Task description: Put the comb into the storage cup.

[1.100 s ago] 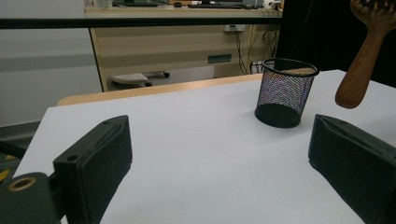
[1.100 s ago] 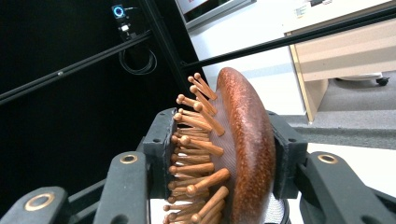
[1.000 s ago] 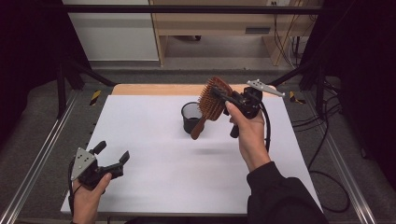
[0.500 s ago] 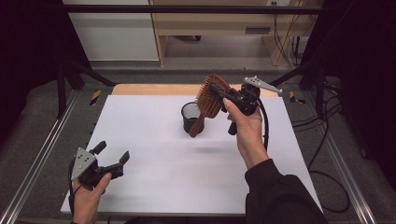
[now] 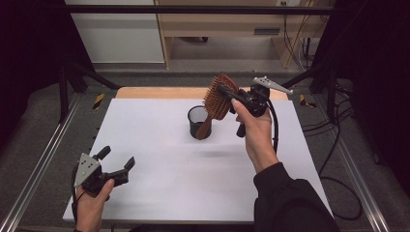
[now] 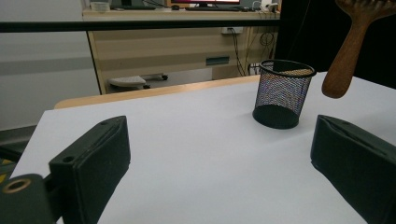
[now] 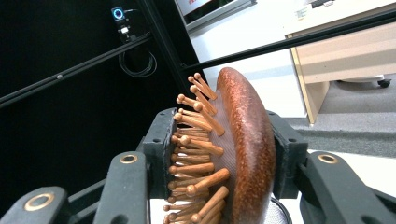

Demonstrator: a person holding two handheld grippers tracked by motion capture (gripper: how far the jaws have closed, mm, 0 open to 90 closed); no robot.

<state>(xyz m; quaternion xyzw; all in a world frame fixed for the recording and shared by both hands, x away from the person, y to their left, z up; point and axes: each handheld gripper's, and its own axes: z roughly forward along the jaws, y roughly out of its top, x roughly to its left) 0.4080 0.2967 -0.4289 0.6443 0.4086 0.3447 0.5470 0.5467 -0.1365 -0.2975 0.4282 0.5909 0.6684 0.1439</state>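
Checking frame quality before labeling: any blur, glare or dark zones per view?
High view: soft overall, dark at both side edges, faint shadow on the white table under the hairbrush. Left gripper view: jaws blurred up close, mesh cup sharp. Right gripper view: the brush's wooden pins crisp, left half near black, bright background top right.

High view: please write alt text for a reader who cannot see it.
The right gripper holds a wooden hairbrush by its head, handle hanging towards a black mesh cup on the white table. The left gripper rests open near the table's front left corner.
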